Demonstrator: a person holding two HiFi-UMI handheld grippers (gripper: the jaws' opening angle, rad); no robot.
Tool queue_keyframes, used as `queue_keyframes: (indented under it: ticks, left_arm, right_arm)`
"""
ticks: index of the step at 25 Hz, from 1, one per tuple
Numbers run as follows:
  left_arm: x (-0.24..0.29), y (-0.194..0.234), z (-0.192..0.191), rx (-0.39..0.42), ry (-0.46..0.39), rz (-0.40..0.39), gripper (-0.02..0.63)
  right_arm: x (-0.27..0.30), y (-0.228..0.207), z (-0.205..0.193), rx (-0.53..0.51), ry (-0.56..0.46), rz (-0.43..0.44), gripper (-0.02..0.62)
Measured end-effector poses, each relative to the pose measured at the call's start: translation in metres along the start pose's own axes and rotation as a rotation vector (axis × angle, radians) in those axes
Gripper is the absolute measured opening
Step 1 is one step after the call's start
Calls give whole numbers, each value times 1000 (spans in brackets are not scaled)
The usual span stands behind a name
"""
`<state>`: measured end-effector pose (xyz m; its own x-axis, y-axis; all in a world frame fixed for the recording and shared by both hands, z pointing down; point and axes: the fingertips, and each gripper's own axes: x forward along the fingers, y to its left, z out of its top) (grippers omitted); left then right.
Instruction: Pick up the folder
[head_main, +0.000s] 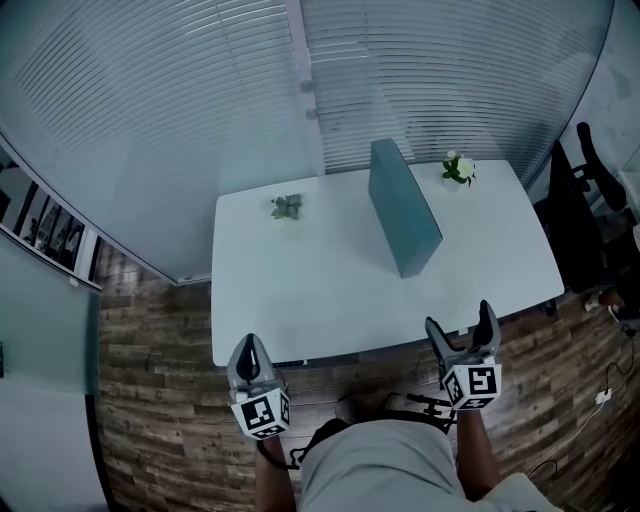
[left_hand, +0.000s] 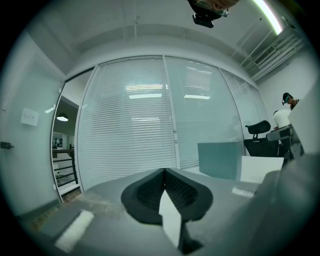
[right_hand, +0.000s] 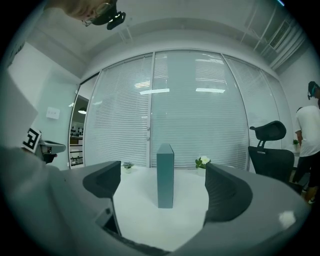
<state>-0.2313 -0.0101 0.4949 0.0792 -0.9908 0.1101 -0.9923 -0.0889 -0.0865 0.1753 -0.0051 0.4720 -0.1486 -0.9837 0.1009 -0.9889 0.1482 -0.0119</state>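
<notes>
While the folder stands upright on its long edge toward the far right part of the white counter, untouched, the task is at the approach step and no grasp is made yet. Both grippers hang at the near edge of the counter, well apart from the folder. The right gripper has its jaws spread wide with nothing between the pads; in the right gripper view the folder's narrow end sits framed between the two jaws, far off across bare counter. The left gripper has its jaws pressed together at the tips, empty, and points past the folder's left side.

A small green plant sits near the far left edge and a white flower just beyond the folder's far end; neither blocks the path.

The right gripper looks the likelier one to take it, being open and lined up. The next move calls for reaching forward over the counter until the jaws straddle the folder's thin body, then closing on both faces before lifting. A tall, thin thing standing on edge may tip if a jaw nudges one face first.
</notes>
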Motion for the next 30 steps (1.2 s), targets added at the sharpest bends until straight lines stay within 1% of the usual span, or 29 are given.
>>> queue_keyframes:
  ticks: [3,11,15,19,24,30]
  left_arm:
    - [4,6,0,-4,0,-6,6]
    - [18,26,-1,-2,-1,-19,6]
    - [30,34,0,-11,5,9,6]
    - [50,33,4,-10,6,42,6]
    - [80,22,12,-11,8,81,6]
    - [112,8,22,8,12,105,6]
  right_arm:
    - [6,6,0,-11,10,5,517]
    - [31,17,1,-26,25,-17,517]
    - [53,16,1,-32,35,-4,516]
    - [87,8,1,-27,42,24,517]
    - [131,-6,2,-18,49,58,517]
    - [173,-18,1,-38,60,87,517]
